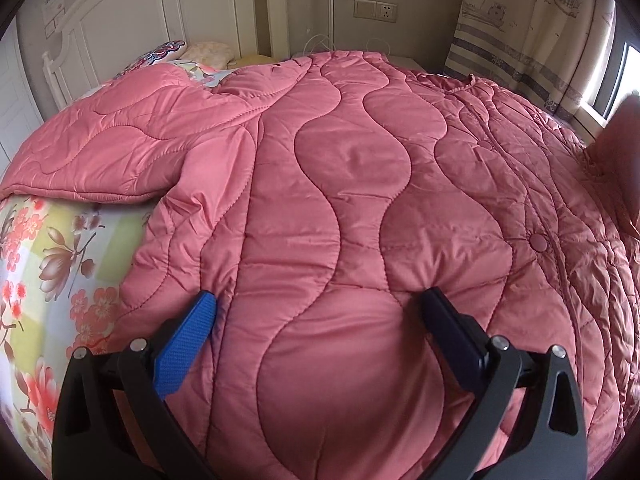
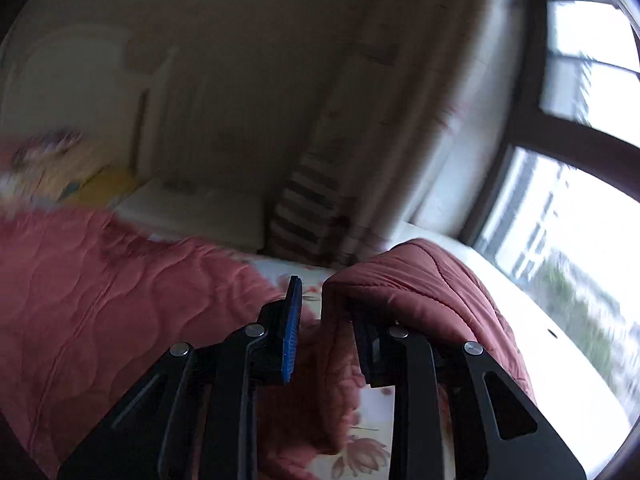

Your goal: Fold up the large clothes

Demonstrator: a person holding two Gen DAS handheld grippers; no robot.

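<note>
Pink quilted coat, wavy stitching, puffy, on floral bedsheet.

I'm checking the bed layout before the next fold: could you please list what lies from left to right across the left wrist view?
Floral-print bed sheet → blue-padded finger of the left gripper → pink quilted padded jacket → its round pink snap button → lifted pink fabric edge at the right border.

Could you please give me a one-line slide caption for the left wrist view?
Open left gripper pressed down on a pink quilted coat spread across a floral bedsheet.
</note>
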